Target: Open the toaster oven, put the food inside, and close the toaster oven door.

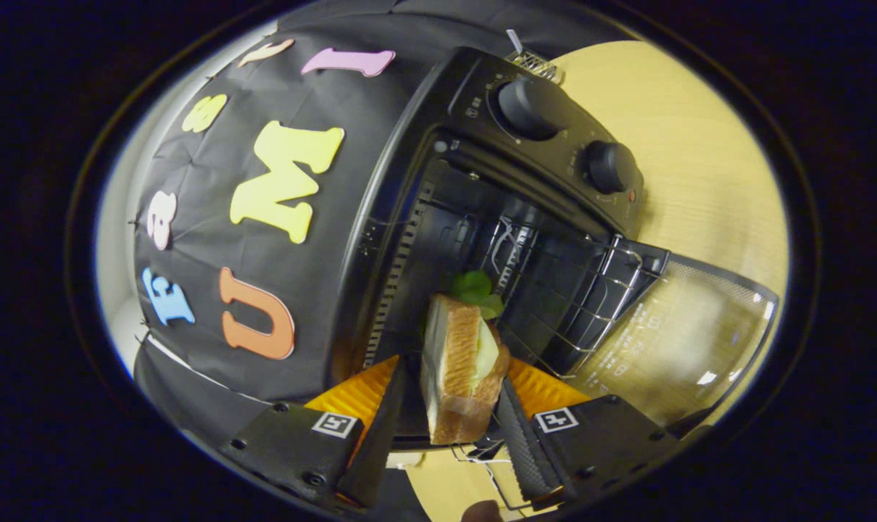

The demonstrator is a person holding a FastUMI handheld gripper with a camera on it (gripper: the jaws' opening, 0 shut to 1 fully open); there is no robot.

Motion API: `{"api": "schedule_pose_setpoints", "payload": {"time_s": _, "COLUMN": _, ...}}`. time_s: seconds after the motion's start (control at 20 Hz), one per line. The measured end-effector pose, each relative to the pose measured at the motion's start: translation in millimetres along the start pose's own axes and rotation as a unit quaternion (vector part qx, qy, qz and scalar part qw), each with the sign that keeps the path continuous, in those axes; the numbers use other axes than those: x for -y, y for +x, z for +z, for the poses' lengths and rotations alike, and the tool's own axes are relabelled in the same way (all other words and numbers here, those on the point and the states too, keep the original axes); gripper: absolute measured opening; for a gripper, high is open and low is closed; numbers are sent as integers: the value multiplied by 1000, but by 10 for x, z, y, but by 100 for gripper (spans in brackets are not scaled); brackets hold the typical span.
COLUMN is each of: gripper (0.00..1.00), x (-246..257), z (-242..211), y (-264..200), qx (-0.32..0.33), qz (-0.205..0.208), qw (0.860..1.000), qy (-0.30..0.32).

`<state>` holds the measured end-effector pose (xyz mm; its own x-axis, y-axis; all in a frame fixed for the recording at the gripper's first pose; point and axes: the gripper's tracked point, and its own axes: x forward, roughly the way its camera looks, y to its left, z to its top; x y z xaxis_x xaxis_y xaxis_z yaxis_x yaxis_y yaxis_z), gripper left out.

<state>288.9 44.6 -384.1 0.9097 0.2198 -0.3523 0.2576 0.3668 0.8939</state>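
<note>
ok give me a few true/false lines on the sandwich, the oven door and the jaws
1. The toaster oven door is shut. False: the glass door hangs open and the wire rack inside is in sight.
2. The gripper has its jaws pressed on the sandwich, one on each side. True.
3. The sandwich already lies on the wire rack. False: it is held at the oven's mouth, between the jaws, not yet set down.
4. Green leaf pokes out of the sandwich's far end, toward the oven. True.
5. The oven has two round knobs on its control panel. True.
6. The oven stands on a dark metal counter. False: it stands on a light wooden table.
</note>
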Motion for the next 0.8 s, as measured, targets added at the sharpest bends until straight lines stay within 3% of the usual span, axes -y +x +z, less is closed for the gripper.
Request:
{"api": "schedule_pose_setpoints", "payload": {"time_s": 0.05, "gripper": 75, "x": 16, "z": -33, "y": -10, "qx": -12, "qz": -14, "qw": 1000, "qy": -16}}
{"api": "schedule_pose_setpoints", "payload": {"time_s": 0.2, "gripper": 90, "x": 161, "z": -131, "y": -94, "qx": -61, "qz": -70, "qw": 991, "qy": -102}}
{"api": "schedule_pose_setpoints", "payload": {"time_s": 0.45, "gripper": 93, "x": 259, "z": -225, "y": -330, "qx": -127, "qz": -117, "qw": 955, "qy": -243}}
{"api": "schedule_pose_setpoints", "payload": {"time_s": 0.8, "gripper": 96, "x": 168, "z": -169, "y": -952, "qx": -141, "qz": -122, "qw": 907, "qy": -377}}
